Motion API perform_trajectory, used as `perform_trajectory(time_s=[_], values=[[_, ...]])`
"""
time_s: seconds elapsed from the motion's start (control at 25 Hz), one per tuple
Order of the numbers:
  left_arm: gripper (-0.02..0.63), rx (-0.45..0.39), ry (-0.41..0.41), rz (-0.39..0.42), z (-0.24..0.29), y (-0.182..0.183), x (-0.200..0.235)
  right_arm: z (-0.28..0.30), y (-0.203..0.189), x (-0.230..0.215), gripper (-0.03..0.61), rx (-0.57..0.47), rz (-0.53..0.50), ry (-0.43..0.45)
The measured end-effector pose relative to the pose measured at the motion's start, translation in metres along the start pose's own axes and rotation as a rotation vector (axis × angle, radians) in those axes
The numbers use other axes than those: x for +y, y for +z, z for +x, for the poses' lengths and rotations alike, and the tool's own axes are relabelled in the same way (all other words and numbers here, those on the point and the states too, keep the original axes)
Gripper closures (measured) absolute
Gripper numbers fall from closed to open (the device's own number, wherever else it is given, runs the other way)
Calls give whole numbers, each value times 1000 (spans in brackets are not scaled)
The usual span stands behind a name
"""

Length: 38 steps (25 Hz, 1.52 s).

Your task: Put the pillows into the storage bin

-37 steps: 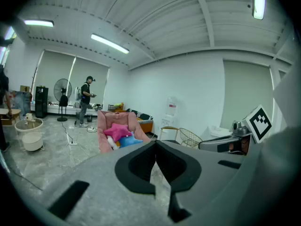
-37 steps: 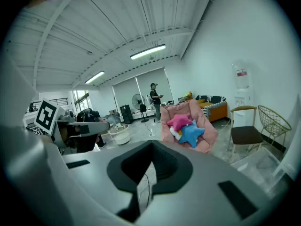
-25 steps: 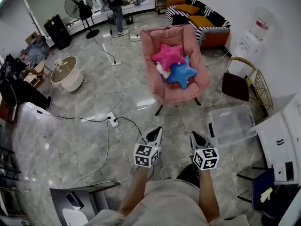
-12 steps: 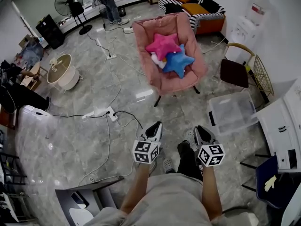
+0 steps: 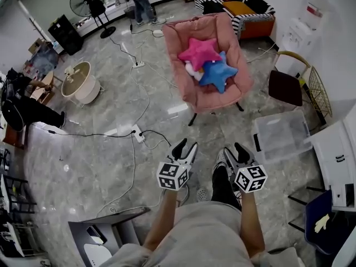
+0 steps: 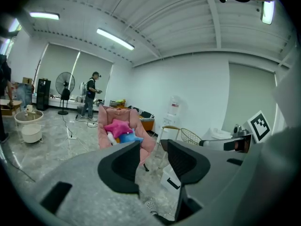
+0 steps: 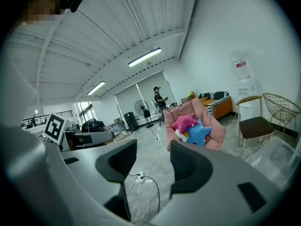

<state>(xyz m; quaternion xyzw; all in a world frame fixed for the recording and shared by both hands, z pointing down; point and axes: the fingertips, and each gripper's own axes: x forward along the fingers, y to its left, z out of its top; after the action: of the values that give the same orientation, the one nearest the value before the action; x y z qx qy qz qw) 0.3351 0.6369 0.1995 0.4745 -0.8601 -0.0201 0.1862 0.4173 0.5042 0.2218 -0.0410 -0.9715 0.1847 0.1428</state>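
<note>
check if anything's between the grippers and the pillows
Nothing visible: bare floor runs from the left gripper and right gripper, whose empty jaws have just been opening, to the chair holding the pillows; cables lie further left.

What I can't make out from here
A white pillow (image 5: 191,69) lies mostly buried under the pink star pillow (image 5: 198,52) and blue star pillow (image 5: 218,73), its shape unclear; whether the storage bin (image 5: 281,137) has a lid on I can't tell; the top edge cuts off the standing person (image 5: 142,4) at the upper body
</note>
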Motion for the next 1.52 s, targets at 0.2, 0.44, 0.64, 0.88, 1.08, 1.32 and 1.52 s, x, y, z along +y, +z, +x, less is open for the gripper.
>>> perform_trajectory(time_s=[0.2,0.44,0.64,0.88,1.08,1.32,1.52], values=[[413,19,41,-48,15,2,30,29,7,-9,300,44,-13,14],[388,27,68,-75,51,15,65,73,25,-44,225,60,-36,-33],[387,41,102,-86,89,35,91,112,54,-77,190,56,-25,-28],[388,44,119,-68,144,71,107,159,94,-110,190,46,-3,39],[388,58,121,-56,201,89,114,192,121,-156,190,38,10,48],[388,100,109,-57,257,99,117,221,144,-208,193,23,82,52],[388,61,137,-117,284,97,123,237,139,-232,194,66,77,66]])
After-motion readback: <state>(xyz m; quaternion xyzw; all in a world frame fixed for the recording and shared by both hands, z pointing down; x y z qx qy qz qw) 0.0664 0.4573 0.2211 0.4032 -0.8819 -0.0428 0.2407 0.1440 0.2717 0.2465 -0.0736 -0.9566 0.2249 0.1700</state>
